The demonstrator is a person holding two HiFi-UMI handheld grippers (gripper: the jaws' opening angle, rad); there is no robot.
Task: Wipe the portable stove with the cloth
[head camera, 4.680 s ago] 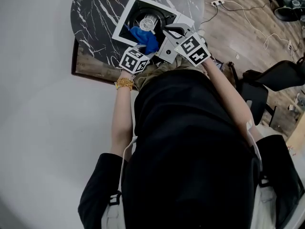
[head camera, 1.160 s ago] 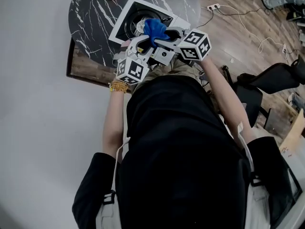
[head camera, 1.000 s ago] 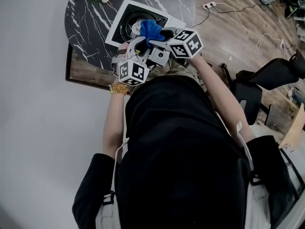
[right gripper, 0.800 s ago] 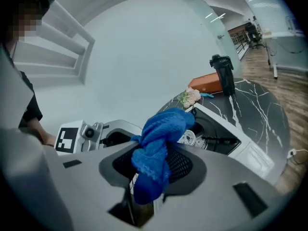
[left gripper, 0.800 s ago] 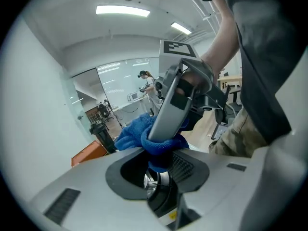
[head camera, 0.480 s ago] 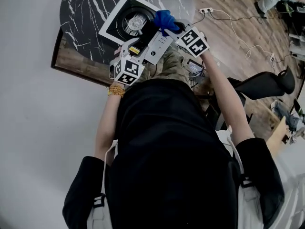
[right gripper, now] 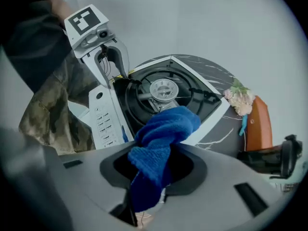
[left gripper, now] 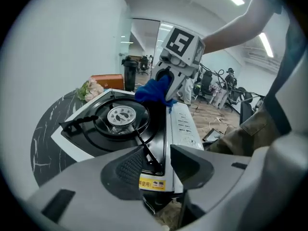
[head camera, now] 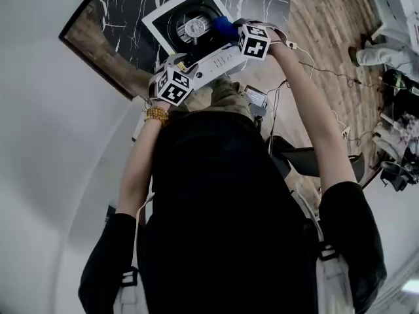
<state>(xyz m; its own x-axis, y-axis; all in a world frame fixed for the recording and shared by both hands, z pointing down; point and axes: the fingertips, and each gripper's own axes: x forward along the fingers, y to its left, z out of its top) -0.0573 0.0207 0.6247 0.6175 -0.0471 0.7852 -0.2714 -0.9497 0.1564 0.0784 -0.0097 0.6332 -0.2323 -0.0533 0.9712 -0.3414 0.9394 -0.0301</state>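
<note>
Both grippers have dropped toward the one portable stove point(head camera: 219, 57) since half a second ago, when the cloth hung above its right side. From the head view, the single blue cloth point(head camera: 221, 25) now sits beside the burner well, at the far end of the white control panel, under the right gripper point(head camera: 232, 33). The left gripper point(head camera: 175, 61) is at the stove's near corner, and the stove rests on one black marbled table point(head camera: 127, 5). Left gripper view: its jaws have just been opening and stand apart, unclenched, with the stove's near corner and one yellow label point(left gripper: 152, 183) in the gap, neither pad pressing. One round burner point(left gripper: 121, 114) lies beyond. Right gripper view: its two jaws have just eased wider yet clamp the bunched cloth, which pokes forward in front of the stove's black top. Whether it touches the stove cannot be told. One sprig of flowers point(right gripper: 239, 100) lies on the table's far side.
</note>
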